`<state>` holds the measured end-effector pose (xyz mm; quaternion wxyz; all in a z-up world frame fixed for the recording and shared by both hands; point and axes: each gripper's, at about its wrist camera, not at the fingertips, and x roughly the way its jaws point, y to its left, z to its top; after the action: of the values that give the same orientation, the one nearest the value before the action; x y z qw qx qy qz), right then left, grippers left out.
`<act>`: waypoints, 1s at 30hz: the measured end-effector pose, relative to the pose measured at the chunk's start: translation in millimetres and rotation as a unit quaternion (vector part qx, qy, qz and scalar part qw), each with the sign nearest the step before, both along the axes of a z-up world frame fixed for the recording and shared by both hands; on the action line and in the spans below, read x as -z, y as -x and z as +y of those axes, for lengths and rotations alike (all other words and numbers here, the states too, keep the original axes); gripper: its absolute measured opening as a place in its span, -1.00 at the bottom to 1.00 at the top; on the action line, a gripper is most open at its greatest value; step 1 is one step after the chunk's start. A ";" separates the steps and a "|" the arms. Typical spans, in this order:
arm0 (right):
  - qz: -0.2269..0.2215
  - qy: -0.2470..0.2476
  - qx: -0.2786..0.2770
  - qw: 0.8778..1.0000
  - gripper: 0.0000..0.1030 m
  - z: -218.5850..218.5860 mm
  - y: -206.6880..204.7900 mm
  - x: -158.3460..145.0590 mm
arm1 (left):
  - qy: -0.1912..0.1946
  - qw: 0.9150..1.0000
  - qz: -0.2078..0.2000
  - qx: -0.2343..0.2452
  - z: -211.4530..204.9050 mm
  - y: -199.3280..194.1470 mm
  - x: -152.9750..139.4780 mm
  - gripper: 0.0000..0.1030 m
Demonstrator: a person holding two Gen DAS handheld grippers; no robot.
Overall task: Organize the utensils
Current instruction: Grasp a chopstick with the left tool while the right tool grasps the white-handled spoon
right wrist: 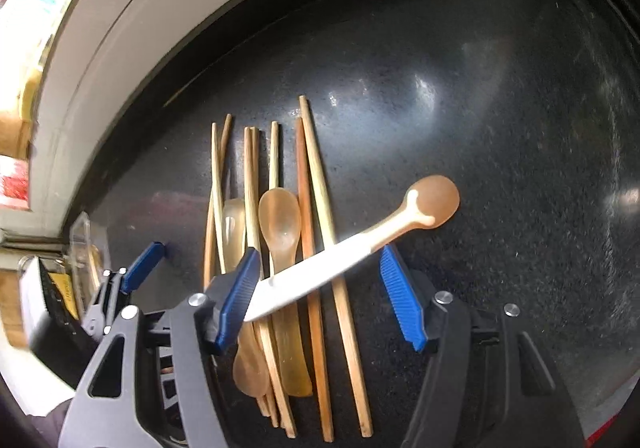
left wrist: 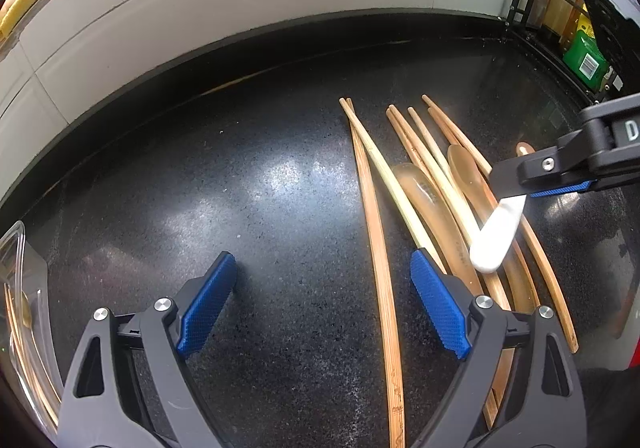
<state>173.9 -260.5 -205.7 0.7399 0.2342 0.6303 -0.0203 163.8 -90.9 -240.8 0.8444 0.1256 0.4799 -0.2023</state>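
**White-handled spoon lies slantwise between the right gripper's pads**

At the far left of the left wrist view, a clear container (left wrist: pixel 24 312) holds a few wooden sticks at the counter's edge. The left gripper (left wrist: pixel 324 304) hangs wide, nothing between its blue pads, over bare black counter (left wrist: pixel 224 184). To its right lie the chopsticks (left wrist: pixel 380 248), long axes running away from the camera, with two translucent amber spoons (left wrist: pixel 424 204) among them.

The white-handled spoon (right wrist: pixel 360 244) crosses that pile at a slant. In the right wrist view its white handle end meets the left pad of the right gripper (right wrist: pixel 316 300) and its amber bowl points up and to the right, past the right pad. Whether the pads truly press on it I cannot tell.

Only the left wrist view shows the handle's white tip (left wrist: pixel 496 240) jutting down-left from the right gripper, and a rack with bottles (left wrist: pixel 576 20) at the far right.
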 end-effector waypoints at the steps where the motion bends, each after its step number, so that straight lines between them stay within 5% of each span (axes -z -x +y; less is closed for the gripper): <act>1: 0.001 0.009 -0.002 1.000 -0.08 0.7 -0.3 -0.7 | 0.001 1.000 0.000 0.000 0.0 0.2 -0.2 0.63; 8: 0.000 -0.020 0.017 1.000 -0.39 -19.0 4.5 -1.7 | 0.002 1.000 -0.002 0.026 -11.7 9.7 -7.5 -0.11; 12: -0.004 -0.044 0.024 0.999 -0.58 -27.2 10.6 -3.4 | -0.002 0.999 0.005 0.034 -20.1 12.0 -10.3 -0.85; 24: 0.014 -0.051 0.034 0.998 -0.61 -26.6 6.0 1.8 | -0.001 1.000 0.025 0.011 -20.4 7.4 -11.1 -0.89; 26: 0.008 -0.058 0.044 0.997 -0.74 -28.0 6.5 1.0 | 0.000 1.000 0.027 0.006 -17.0 6.8 -10.8 -0.89; 27: 0.000 -0.051 0.040 0.998 -0.99 -28.1 6.5 -3.7 | 0.003 0.999 0.032 0.001 -14.2 5.8 -11.2 -0.89; 30: -0.030 -0.047 0.024 0.998 -0.99 -24.5 7.7 -18.2 | 0.007 0.999 0.032 -0.013 -5.7 4.0 -16.1 -0.89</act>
<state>166.3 -285.0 -187.5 0.7460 0.2838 0.6025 -0.0013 159.8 -96.6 -224.6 0.8318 0.1074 0.5071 -0.1987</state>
